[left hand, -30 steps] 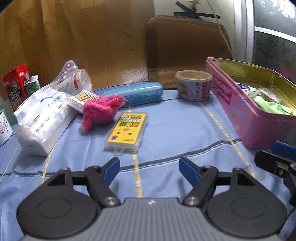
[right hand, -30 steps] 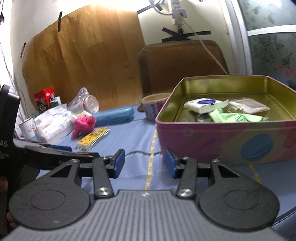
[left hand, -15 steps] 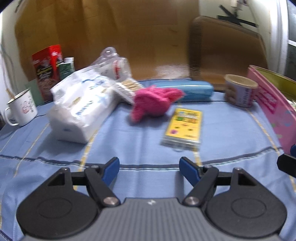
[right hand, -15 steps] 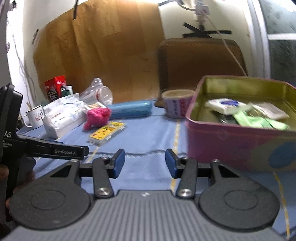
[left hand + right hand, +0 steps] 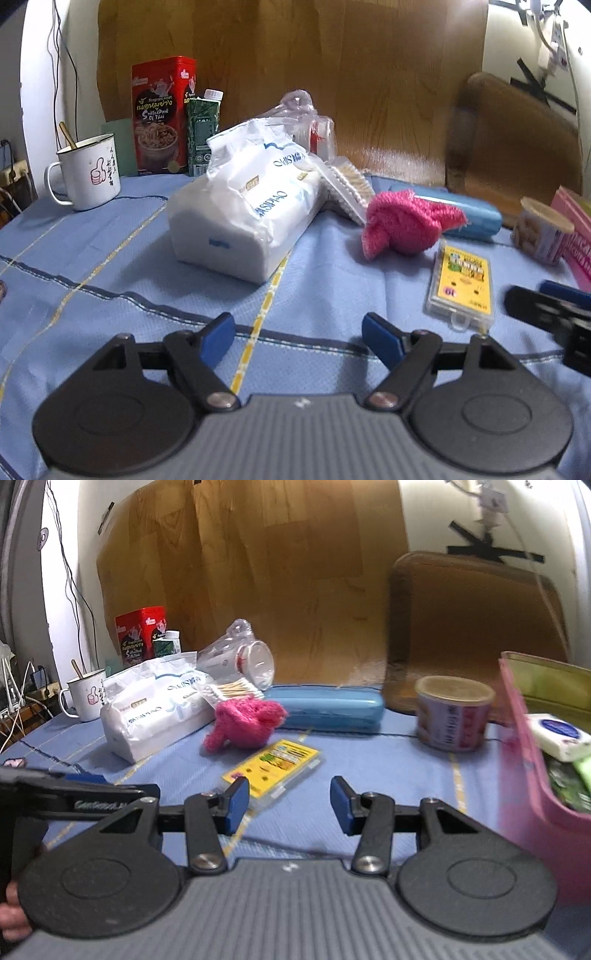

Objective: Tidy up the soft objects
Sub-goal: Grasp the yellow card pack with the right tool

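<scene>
A white soft tissue pack (image 5: 243,218) lies on the blue cloth, straight ahead of my left gripper (image 5: 299,338), which is open and empty. A pink knitted piece (image 5: 406,225) lies to its right, against a bag of cotton swabs (image 5: 347,188). In the right wrist view the tissue pack (image 5: 147,716) and the pink knitted piece (image 5: 247,723) lie ahead to the left. My right gripper (image 5: 288,803) is open and empty, low over a yellow flat box (image 5: 273,766). The pink tin (image 5: 532,775) with packets inside stands at the right.
A white mug (image 5: 88,171), a red snack box (image 5: 162,114) and a green carton (image 5: 203,133) stand at the back left. A blue case (image 5: 325,709), a small tub (image 5: 454,716), a clear plastic cup (image 5: 243,661) and a brown chair back (image 5: 476,627) lie behind.
Both grippers have swung left. The tin has slid to the right edge of both views, and the tissue pack and mug have come into the left wrist view. Both stay open.
</scene>
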### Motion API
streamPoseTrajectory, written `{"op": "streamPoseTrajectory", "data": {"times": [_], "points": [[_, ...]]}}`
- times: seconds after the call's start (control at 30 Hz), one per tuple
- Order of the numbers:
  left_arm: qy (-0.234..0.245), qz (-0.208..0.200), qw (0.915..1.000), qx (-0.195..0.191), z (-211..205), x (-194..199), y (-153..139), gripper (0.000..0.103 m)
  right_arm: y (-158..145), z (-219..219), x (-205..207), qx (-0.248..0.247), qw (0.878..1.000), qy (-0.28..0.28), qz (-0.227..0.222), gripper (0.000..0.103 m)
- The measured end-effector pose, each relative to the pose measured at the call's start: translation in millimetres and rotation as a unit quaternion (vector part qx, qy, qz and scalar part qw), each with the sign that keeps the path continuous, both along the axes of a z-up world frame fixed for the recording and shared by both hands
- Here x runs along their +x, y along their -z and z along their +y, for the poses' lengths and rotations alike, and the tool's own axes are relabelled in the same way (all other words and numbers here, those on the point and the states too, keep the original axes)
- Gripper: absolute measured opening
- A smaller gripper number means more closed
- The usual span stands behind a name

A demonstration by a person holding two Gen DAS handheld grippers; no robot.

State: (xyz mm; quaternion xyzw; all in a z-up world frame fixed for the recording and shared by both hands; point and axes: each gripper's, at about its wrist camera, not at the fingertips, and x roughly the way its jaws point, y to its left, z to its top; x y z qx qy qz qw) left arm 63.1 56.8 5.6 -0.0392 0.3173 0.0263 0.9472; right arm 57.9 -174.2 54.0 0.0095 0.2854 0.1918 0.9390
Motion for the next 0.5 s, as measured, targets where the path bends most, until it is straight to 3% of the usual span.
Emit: {"op": "streamPoseTrajectory", "data": {"times": [0.1,0.27,0.5], "points": [[-0.001,-0.007,0.9999,-0.007,2,-2,0,0.074,4,17,19,-0.004,1.000,-0.005,0.017,0.072],[-0.008,-0.007,0.9996,-0.027,9,0,0,0.078,18,39,50,-0.041,0.997,-0.011,0.071,0.078],[0.001,-0.004,0.9999,-0.016,3,0,1,0.080,16,18,40,-0.047,0.997,-0.015,0.059,0.066]]}}
